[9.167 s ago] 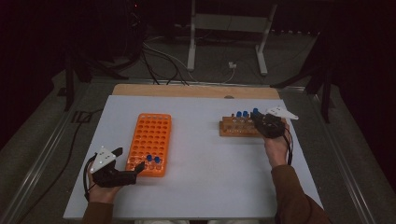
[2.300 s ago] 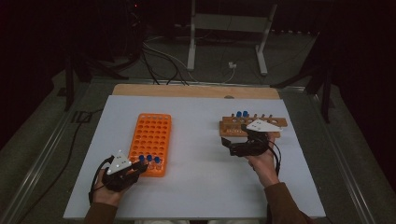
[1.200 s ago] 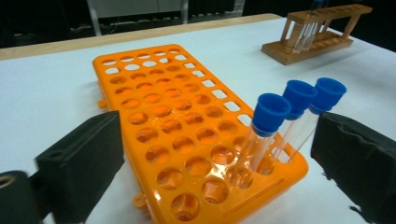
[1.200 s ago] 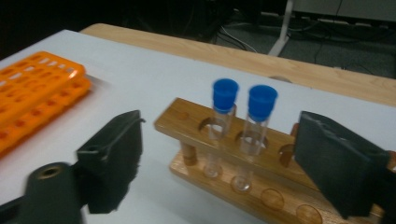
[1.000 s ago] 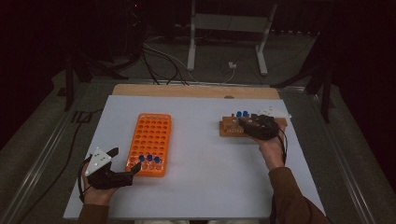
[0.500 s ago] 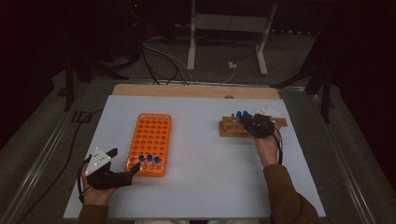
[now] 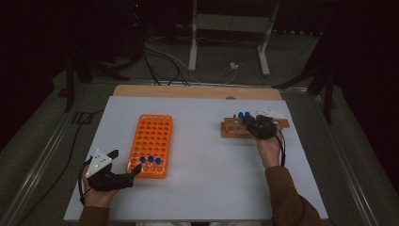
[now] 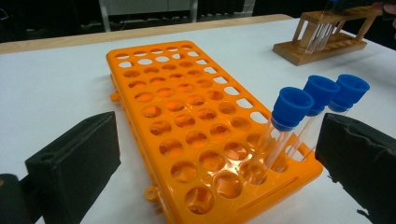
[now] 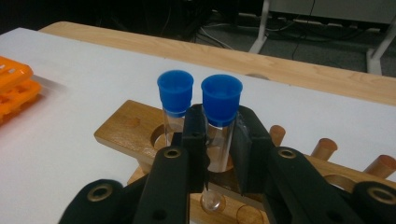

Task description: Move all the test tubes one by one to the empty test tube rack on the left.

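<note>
An orange tube rack [image 7: 150, 139] lies left of centre, with three blue-capped tubes [image 7: 150, 160] in its near row. In the left gripper view those tubes [image 8: 292, 107] lean at the near right corner of the orange rack [image 8: 177, 116]. My left gripper [image 7: 124, 163] is open at that rack's near left corner, its pads [image 8: 74, 163] wide apart around the corner. At the wooden rack [image 7: 233, 129] my right gripper [image 7: 248, 121] is shut on a blue-capped tube [image 9: 221, 112] standing in the wooden rack [image 9: 135, 128]. A second capped tube [image 9: 175, 95] stands just left of it.
The white table top [image 7: 207, 165] has free room between the two racks. A wooden strip [image 7: 197, 92] runs along the far edge. Beyond it are cables and a metal stand [image 7: 226, 28] on a dark floor. Wooden pegs [image 9: 324, 148] stick up from the wooden rack.
The right gripper went from the table's middle back to the wooden rack and now holds a tube there. The left gripper drew back slightly to the left and stays open.
</note>
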`<move>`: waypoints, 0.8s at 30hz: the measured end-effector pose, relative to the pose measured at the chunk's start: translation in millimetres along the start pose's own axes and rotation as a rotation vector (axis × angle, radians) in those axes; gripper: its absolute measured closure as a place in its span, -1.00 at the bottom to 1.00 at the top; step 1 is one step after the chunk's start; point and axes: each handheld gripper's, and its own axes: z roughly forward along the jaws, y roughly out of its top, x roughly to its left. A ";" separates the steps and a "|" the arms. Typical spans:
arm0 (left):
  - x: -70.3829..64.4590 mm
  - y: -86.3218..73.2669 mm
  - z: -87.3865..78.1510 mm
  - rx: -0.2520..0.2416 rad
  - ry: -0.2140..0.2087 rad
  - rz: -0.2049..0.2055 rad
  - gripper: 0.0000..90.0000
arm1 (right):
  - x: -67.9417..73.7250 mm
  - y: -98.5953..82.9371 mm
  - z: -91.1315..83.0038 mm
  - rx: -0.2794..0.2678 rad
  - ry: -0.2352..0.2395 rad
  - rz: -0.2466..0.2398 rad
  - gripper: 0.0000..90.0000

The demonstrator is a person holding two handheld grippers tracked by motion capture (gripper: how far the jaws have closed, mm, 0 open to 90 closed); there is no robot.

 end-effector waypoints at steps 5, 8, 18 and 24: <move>0.0 -0.3 0.3 0.002 -0.003 -0.001 -0.99 | -0.2 3.3 -5.8 -0.017 -0.006 -0.005 0.70; 0.0 -0.5 0.5 0.002 -0.002 0.000 -0.99 | -0.7 5.4 -9.6 -0.029 -0.012 -0.008 0.70; -0.2 -1.3 1.4 0.005 -0.002 -0.004 -0.99 | 0.5 20.0 -24.4 -0.076 -0.009 -0.029 0.70; 0.2 -1.2 1.0 0.006 -0.001 -0.005 -0.99 | 1.8 35.1 -36.9 -0.105 0.007 -0.045 0.70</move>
